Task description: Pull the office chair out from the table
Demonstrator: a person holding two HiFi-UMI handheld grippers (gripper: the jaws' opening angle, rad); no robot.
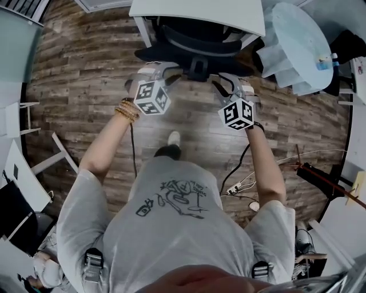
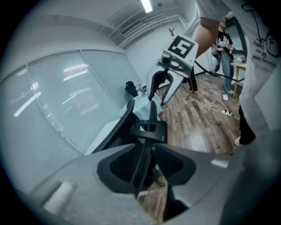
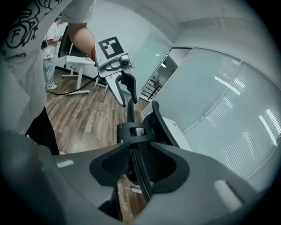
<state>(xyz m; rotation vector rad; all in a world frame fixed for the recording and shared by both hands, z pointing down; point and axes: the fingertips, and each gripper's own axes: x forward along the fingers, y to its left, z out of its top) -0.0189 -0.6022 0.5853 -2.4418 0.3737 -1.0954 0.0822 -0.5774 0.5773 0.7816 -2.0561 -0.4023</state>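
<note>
The office chair [image 1: 194, 40] is standing at the top of the head view, pushed in under the white worktop [image 1: 200, 14]. Its black backrest [image 1: 189, 44] is facing the person [image 1: 171, 229]. The person is standing on the wooden floor [image 1: 86, 74] just behind the chair and is stretching both arms forward to it.

The left hand-held gripper [image 1: 159, 70] is reaching the left part of the backrest's upper edge. The right hand-held gripper [image 1: 231, 83] is reaching the right part. They are well apart from each other, and the chair's black middle bracket [image 1: 197, 67] is sitting between them.

In the left gripper view the jaws are standing apart. The thin black edge of the backrest [image 2: 142, 162] is passing through the gap between them, and the pads are not pressing on it. In the right gripper view the jaws are also standing apart, with the same edge [image 3: 140, 167] running between them, not clamped. Each gripper view is also showing the other hand-held gripper further along the backrest.
</note>
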